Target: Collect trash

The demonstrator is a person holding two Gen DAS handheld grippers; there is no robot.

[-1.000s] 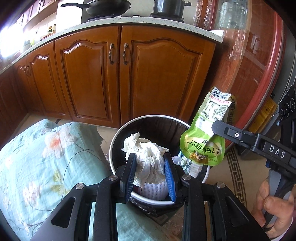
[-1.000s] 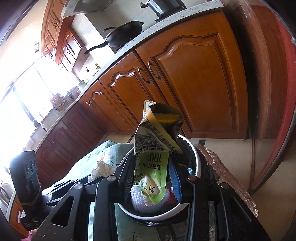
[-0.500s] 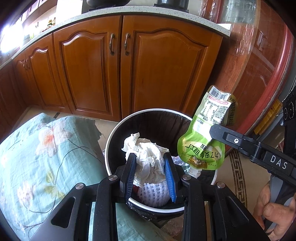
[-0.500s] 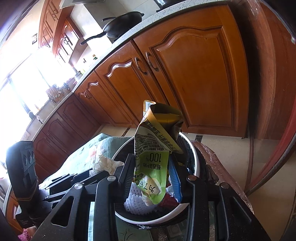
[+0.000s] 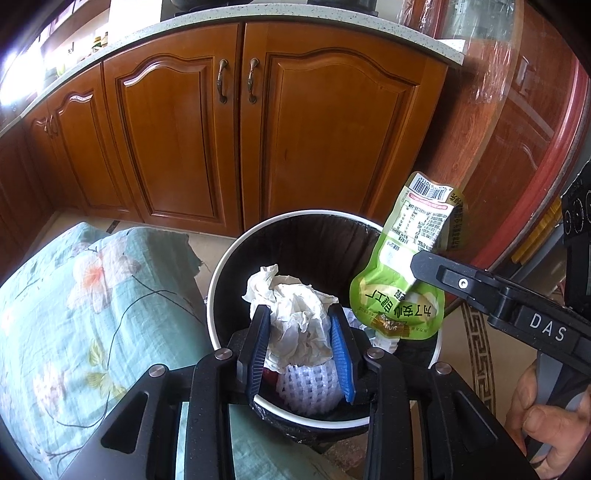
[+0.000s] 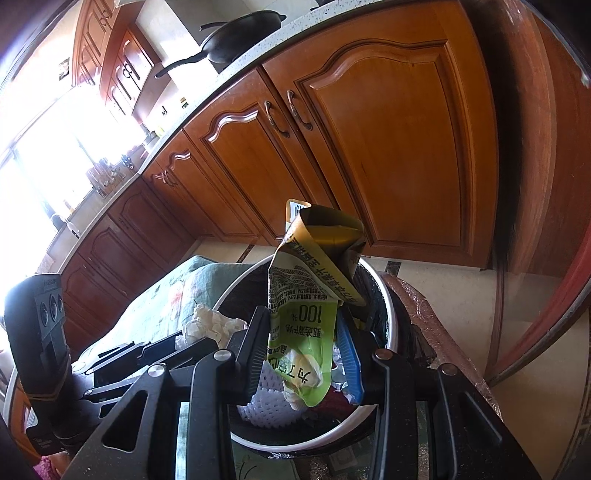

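A black-lined trash bin with a white rim (image 5: 221,277) stands on the floor with trash inside, including a white foam net (image 5: 310,387). My left gripper (image 5: 299,310) hangs over the bin's near side. Crumpled white tissue (image 5: 291,295) sits between its blue pads, which still touch it while the jaws are opening. My right gripper (image 6: 303,317) is shut on a green drink pouch (image 6: 306,295), spout end down over the bin rim (image 6: 388,314). From the left wrist view the pouch (image 5: 402,273) hangs at the bin's right edge.
A floral green cloth (image 5: 92,314) covers something low just left of the bin. Wooden kitchen cabinets (image 5: 184,147) stand behind it. A red-rimmed round table (image 5: 535,147) curves along the right. A person's hand (image 5: 554,424) grips the right tool. A pan (image 6: 243,33) rests on the counter.
Both grippers have come slightly closer to the bin and lower, each still with its trash. The bin fills more of both views.
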